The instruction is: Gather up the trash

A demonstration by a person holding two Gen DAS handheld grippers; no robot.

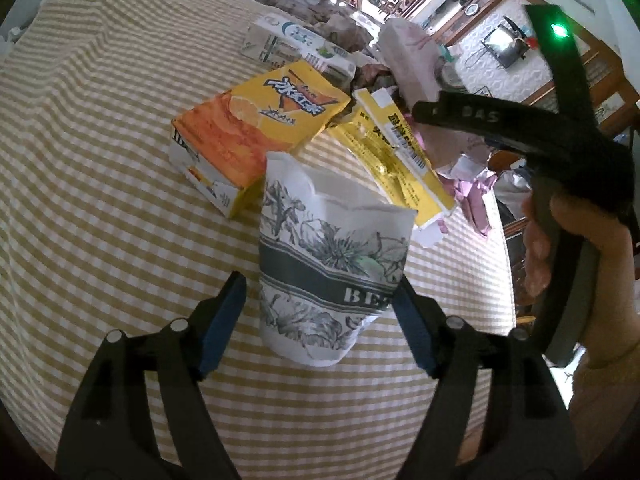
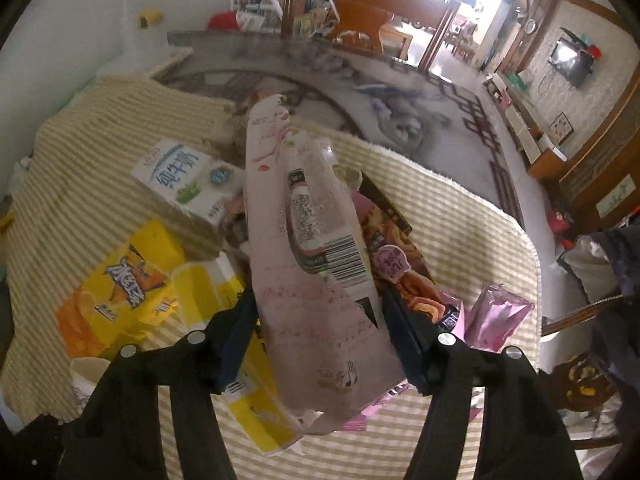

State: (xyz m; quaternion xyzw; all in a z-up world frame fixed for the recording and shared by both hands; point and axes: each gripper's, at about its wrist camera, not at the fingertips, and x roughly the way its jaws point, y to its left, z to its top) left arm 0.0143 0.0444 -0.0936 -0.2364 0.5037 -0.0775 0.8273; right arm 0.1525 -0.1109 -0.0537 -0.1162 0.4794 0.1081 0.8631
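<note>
Blue-padded fingers of the left gripper (image 1: 320, 320) fill the bottom of the left wrist view, standing fairly wide with a crumpled floral paper cup (image 1: 332, 268) upright between them; the left pad is clear of the cup wall, the right pad lies at or just against it, and I cannot tell whether it presses. Upper left of the cup an orange-yellow drink carton (image 1: 256, 128) lies flat on the checked tablecloth (image 1: 100, 140); a yellow wrapper (image 1: 400, 156) lies to the cup's upper right; a person's hand (image 1: 568, 248) with the other tool fills the right edge.

From the right wrist view, the right gripper (image 2: 320, 336) has both pads against a flattened pink carton (image 2: 312, 248), holding it; its long axis runs up the frame, away from the fingers, the lower end hanging below them. A white milk box (image 2: 180, 184) sits at middle left, a pink pouch (image 2: 500, 316) at lower right.

Judgement: the cup sits dead ahead, centred in the left jaws, so closing there would be the deciding move.
</note>
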